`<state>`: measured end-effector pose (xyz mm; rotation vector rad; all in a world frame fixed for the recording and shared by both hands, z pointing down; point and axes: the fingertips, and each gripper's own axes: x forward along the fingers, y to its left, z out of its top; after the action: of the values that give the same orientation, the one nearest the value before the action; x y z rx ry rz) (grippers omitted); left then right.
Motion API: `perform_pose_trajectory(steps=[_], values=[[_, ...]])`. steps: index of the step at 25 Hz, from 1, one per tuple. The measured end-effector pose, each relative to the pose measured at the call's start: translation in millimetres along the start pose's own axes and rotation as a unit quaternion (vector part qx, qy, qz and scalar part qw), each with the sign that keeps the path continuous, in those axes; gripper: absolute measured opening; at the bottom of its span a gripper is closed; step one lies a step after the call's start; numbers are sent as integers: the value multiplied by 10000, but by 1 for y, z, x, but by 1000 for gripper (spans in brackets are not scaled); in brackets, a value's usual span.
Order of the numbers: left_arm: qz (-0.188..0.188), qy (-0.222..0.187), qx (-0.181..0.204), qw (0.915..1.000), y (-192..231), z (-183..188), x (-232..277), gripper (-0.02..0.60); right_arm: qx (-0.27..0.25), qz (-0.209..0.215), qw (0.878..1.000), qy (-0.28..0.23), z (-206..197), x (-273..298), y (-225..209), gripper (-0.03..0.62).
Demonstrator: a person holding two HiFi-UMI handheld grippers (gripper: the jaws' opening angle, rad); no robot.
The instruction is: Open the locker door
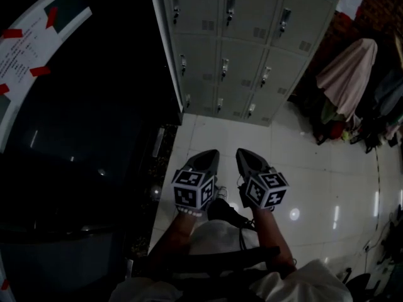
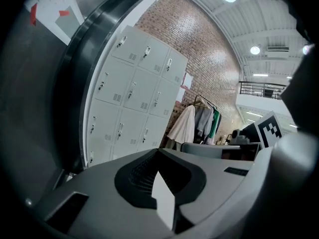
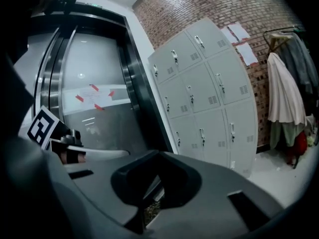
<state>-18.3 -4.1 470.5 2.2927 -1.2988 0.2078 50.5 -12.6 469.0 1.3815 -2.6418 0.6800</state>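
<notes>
A grey bank of lockers (image 1: 252, 43) stands ahead of me against a brick wall, all its doors closed, each with a small handle. It also shows in the left gripper view (image 2: 134, 93) and the right gripper view (image 3: 209, 93). My left gripper (image 1: 212, 153) and right gripper (image 1: 242, 151) are held low side by side over the white tiled floor, well short of the lockers and touching nothing. Both point toward the lockers. Each gripper's jaws lie together with nothing between them, as seen at the left gripper (image 2: 162, 183) and the right gripper (image 3: 154, 183).
A dark metal door with a paper notice (image 1: 38, 43) taped in red is at my left, next to the lockers. A clothes rack with hanging coats (image 1: 349, 74) stands to the right of the lockers. Papers (image 3: 239, 39) are pinned on the brick wall.
</notes>
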Motion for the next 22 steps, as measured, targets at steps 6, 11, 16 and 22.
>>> perform_pose_trajectory(steps=[6,11,16,22], values=[[5,3,36,10000,30,46,79,-3,42,30,10000,-11,41,66,-55,11],[107,-42,8,9999,49,79,129,-3,43,83,10000,24,68,105,-94,11],[171,22,1,9999,73,96,166,-3,73,97,9998,130,77,146,-118,11],[181,124,-115,9997,121,111,208,-3,105,48,9996,271,81,211,-141,11]])
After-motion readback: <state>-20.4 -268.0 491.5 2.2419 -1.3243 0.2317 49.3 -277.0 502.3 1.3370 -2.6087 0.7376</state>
